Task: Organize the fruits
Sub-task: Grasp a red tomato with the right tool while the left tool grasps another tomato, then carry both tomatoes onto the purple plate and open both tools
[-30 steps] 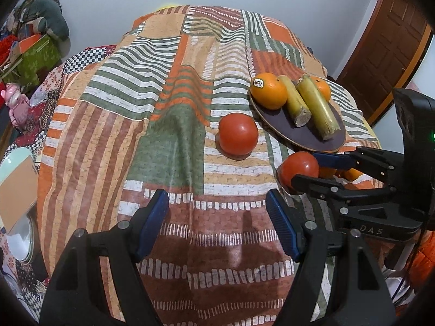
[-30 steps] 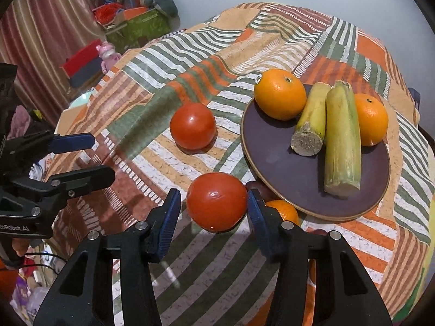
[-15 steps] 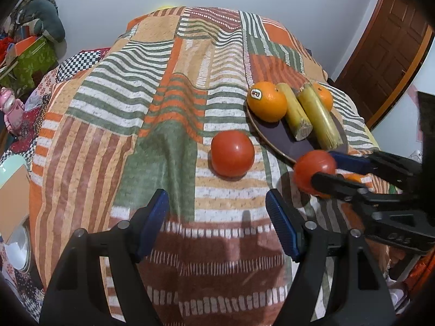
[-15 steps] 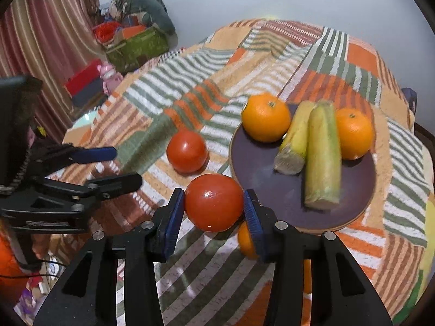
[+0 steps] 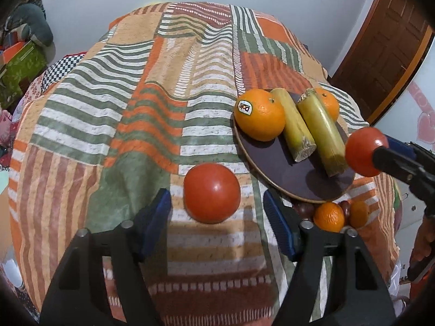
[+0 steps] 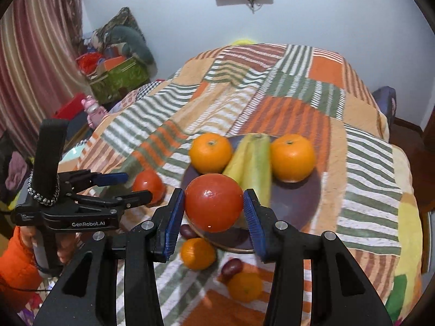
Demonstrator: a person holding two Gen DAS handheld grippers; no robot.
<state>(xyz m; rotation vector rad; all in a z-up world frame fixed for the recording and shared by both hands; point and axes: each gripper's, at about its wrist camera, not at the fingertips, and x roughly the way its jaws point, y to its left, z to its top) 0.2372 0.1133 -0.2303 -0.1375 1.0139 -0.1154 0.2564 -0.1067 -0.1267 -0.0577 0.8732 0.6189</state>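
Observation:
My right gripper point(image 6: 214, 209) is shut on a red tomato point(image 6: 214, 206) and holds it in the air over the near edge of the dark round plate point(image 6: 307, 206). The plate carries two oranges point(image 6: 210, 152) and two yellow-green cane pieces point(image 6: 254, 163). A second red tomato point(image 5: 212, 193) lies on the patchwork cloth. My left gripper point(image 5: 216, 212) straddles its near side with jaws closing, pads apart from it. In the left wrist view the held tomato point(image 5: 364, 152) hangs beside the plate point(image 5: 274, 160).
Small oranges point(image 6: 198, 253) and dark grapes point(image 6: 231, 266) lie on the cloth in front of the plate. Boxes and toys point(image 6: 117, 73) are piled at the far left by a curtain. A wooden door point(image 5: 386, 54) stands at the right.
My right gripper closed on its tomato and lifted it from the cloth up over the plate's edge. My left gripper moved forward up to the other tomato and its jaws narrowed.

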